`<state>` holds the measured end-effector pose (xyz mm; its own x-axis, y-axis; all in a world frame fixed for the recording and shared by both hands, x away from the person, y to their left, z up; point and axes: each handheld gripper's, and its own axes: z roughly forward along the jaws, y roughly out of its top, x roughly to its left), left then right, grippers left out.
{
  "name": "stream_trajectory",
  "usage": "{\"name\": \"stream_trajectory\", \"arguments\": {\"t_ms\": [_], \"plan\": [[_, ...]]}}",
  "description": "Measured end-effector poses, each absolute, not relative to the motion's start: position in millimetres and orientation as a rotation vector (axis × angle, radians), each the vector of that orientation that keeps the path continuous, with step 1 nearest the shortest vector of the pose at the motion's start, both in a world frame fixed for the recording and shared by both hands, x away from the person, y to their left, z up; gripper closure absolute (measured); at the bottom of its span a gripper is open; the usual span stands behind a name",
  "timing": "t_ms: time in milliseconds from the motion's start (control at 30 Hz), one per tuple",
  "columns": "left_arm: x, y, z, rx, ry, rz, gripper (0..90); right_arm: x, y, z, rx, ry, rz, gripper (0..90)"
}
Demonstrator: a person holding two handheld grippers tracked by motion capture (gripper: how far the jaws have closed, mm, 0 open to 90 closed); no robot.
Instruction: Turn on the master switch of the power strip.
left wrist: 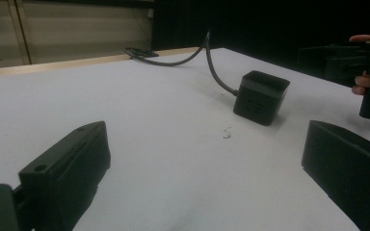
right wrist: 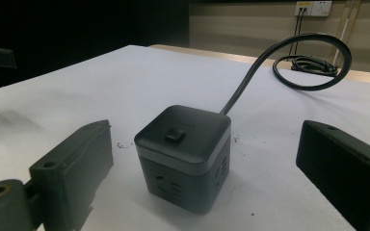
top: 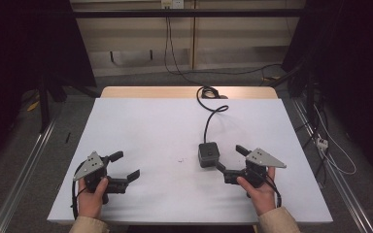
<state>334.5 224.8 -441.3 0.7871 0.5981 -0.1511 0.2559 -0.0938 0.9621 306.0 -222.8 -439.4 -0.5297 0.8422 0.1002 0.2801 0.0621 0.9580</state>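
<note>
Black and cube-shaped, the socket block has a button on top, outlets on its sides and a cord trailing away. It sits right of centre on the white table, between the right hand-held gripper's wide-open jaws; the left hand-held gripper gapes empty.

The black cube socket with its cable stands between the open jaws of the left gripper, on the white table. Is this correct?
Not quite: the cube socket stands between the open jaws of the right gripper, not the left gripper, whose open jaws have nothing between them. The right gripper view shows it. Its cable and the white table are as you say.
</note>
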Motion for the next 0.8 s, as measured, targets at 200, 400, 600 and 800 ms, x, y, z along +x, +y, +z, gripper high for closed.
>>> {"name": "stream_trajectory", "arguments": {"t_ms": [200,400,600,800], "plan": [[334.8,224.8,-441.4,1.68,0.679,0.327,2.7,307.8,-221.2,-439.0,1.122,1.854,1.491,6.2],[334.9,224.3,-441.5,1.68,0.678,0.326,2.7,309.8,-220.1,-438.3,1.125,1.854,1.495,6.5],[335.0,224.1,-441.5,1.681,0.675,0.324,2.7,312.2,-219.1,-437.4,1.124,1.856,1.497,7.0],[335.3,224.3,-441.4,1.68,0.674,0.327,2.7,314.7,-217.3,-436.9,1.132,1.856,1.501,8.6]]}}
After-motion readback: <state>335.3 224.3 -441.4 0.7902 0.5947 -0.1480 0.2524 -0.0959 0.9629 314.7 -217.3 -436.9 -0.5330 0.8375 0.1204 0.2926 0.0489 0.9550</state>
